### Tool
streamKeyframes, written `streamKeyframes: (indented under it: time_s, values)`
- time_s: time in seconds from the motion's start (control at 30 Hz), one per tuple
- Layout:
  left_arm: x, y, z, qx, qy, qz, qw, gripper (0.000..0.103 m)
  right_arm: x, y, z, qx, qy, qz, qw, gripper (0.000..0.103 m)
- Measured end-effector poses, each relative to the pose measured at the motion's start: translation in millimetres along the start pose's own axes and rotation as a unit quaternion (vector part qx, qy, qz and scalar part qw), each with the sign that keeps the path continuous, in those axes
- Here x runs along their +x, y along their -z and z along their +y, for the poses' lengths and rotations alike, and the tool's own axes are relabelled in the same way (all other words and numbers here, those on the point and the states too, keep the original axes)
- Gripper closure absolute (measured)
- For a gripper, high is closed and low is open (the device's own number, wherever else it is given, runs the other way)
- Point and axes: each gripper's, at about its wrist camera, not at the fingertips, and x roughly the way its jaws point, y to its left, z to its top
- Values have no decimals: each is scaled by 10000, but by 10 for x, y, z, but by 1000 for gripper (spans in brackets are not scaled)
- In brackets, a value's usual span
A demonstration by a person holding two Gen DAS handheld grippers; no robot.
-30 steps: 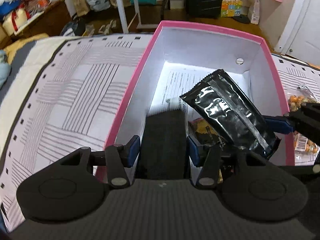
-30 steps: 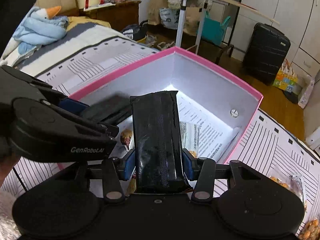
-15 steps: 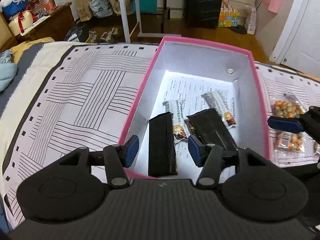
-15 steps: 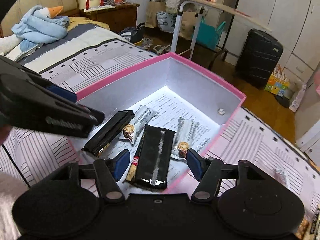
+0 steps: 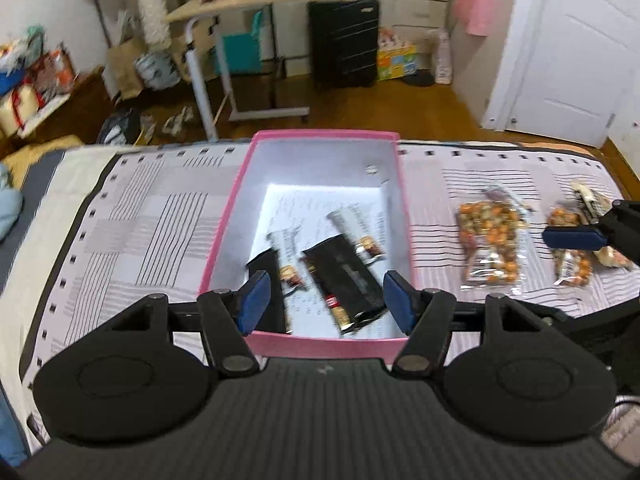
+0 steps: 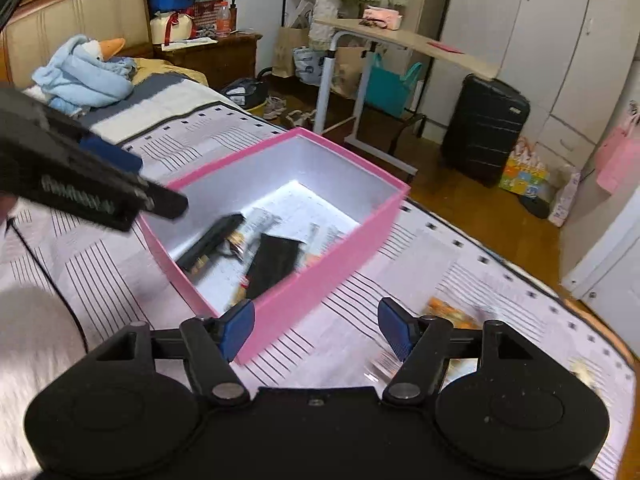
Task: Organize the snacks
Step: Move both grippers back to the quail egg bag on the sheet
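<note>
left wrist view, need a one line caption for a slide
Open left gripper above pink box holding snack bars, nut packets on the bedspread.

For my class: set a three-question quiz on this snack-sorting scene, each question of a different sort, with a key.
1. True or false: the left gripper holds a black snack bar.
2. Where do the orange snack bags lie? A) inside the pink box B) on the bedspread beside the box C) on the floor
3. Fill in: the right gripper has its jaws ____.

Key: 1 false, it is empty and the bar lies in the box. 2 B. 3 open.
</note>
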Motion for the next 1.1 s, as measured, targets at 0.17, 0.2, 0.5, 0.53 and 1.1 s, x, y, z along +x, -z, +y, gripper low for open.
streamKeyframes:
  time_s: [0.17,0.2,0.5,0.53,1.1]
  values:
    - [-79,-68,-368,224,191,-103,9995,40,-306,285,-362,60,276,-177,9994,28]
    - [-71,-79,-455,268,239,-110,9993,40,-354,325,-436,91,307,-232,9992,27]
    - [326,-172,-1146,266,869,20,9959,40,-328,605,-966,600,168,-724,9954,26]
    - [402,-191,-1217,237,927,50,9954,40,-262,623,-996,660,135,-724,9951,26]
    - [1761,-114,-1570,-228,1515,196,9880,43,991,1176,-1308,1931,-677,-248,9785,28]
